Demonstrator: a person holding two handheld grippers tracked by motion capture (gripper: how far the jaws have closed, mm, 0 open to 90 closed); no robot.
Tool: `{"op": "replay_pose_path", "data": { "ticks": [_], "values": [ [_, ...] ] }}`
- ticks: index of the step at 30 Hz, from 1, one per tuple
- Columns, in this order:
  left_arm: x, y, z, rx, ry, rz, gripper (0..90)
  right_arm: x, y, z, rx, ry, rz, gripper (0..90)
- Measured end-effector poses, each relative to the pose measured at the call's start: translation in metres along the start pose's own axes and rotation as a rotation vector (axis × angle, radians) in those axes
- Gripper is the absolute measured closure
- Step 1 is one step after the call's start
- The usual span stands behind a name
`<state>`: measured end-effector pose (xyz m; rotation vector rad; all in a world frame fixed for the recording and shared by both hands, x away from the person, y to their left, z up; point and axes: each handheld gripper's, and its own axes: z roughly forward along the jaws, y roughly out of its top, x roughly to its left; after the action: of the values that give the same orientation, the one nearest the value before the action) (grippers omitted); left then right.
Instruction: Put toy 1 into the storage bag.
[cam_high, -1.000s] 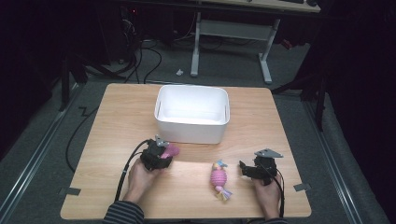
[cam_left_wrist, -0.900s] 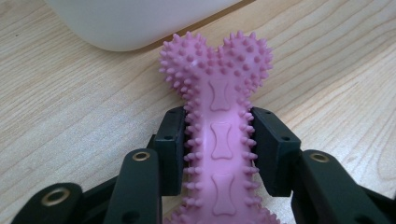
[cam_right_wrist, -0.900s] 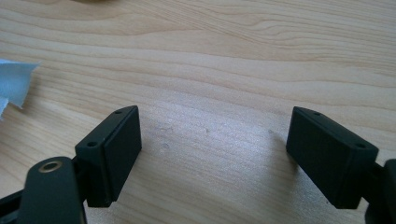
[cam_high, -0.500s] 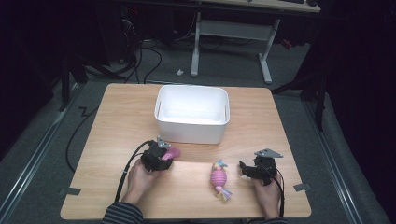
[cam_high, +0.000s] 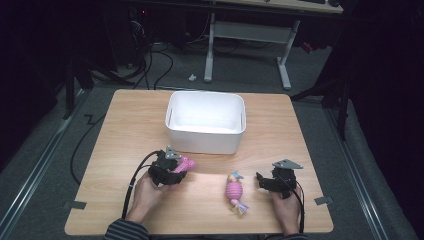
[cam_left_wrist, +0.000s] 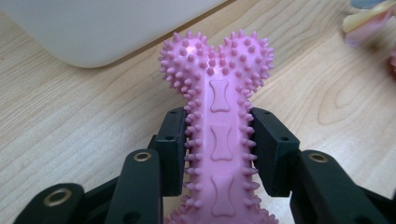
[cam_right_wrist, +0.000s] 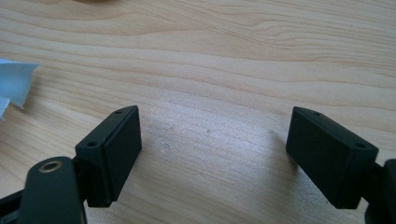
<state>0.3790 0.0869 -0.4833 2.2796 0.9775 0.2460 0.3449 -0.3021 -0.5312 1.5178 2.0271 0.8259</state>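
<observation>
A white rectangular bin is set on a wooden table. A striped pink toy is laid nearer the front edge.

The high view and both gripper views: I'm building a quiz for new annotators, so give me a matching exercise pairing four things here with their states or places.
Things:
1. pink spiky bone toy
2. white bin
3. right gripper
4. pink knitted toy

States or places:
A. jaws wide apart over bare wood
B. lying on the table between the two grippers
C. clamped by its shaft in the left gripper
D. standing empty at the table's middle

Pairs: 1-C, 2-D, 3-A, 4-B
</observation>
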Motion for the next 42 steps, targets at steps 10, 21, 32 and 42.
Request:
{"op": "replay_pose_path", "data": {
  "ticks": [10,21,32,42],
  "values": [
    [-0.003,0.011,-0.029,-0.023,-0.004,0.039,58.8,0.0,0.0,0.0,-0.002,0.001,-0.002,18.2],
    [-0.005,0.028,-0.049,-0.041,-0.013,0.072,58.9,0.0,0.0,0.0,-0.001,0.005,-0.005,18.2],
    [-0.003,0.049,-0.074,-0.072,-0.004,0.09,58.9,0.0,0.0,0.0,-0.001,0.007,-0.008,18.2],
    [0.001,0.077,-0.1,-0.114,-0.01,0.107,58.9,0.0,0.0,0.0,-0.002,0.008,-0.01,18.2]
  ]
}}
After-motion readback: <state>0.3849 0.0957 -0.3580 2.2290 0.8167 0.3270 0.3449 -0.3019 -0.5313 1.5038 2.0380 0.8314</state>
